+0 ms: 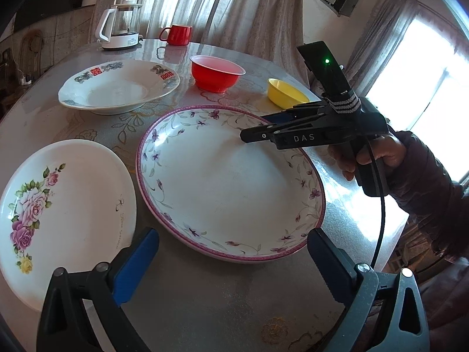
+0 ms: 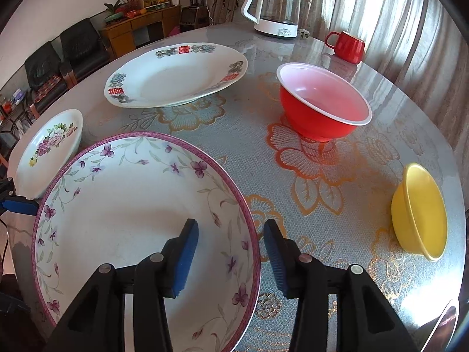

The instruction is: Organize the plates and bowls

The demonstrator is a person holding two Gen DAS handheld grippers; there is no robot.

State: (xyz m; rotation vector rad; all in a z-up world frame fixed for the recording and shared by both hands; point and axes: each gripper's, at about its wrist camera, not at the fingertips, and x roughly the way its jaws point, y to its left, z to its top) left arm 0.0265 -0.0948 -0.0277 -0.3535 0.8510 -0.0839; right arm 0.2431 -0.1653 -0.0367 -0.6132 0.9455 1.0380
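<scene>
A large plate with a purple flower rim (image 1: 228,182) (image 2: 132,214) lies on the table. My left gripper (image 1: 231,252) is open, its fingers on either side of the plate's near edge. My right gripper (image 2: 231,249) (image 1: 249,135) is open and straddles the plate's rim, one finger over the inside and one outside. A rose plate (image 1: 58,211) (image 2: 49,146) lies left of it. A plate with red characters (image 1: 120,86) (image 2: 176,73) lies further back. A red bowl (image 1: 218,73) (image 2: 322,102) and a yellow bowl (image 1: 285,96) (image 2: 419,211) stand on the right.
A glass kettle (image 1: 120,26) (image 2: 275,8) and a red mug (image 1: 177,35) (image 2: 347,47) stand at the table's far edge by the curtains. The round table (image 1: 219,302) has a flowered cover. Chairs and a cabinet stand beyond it.
</scene>
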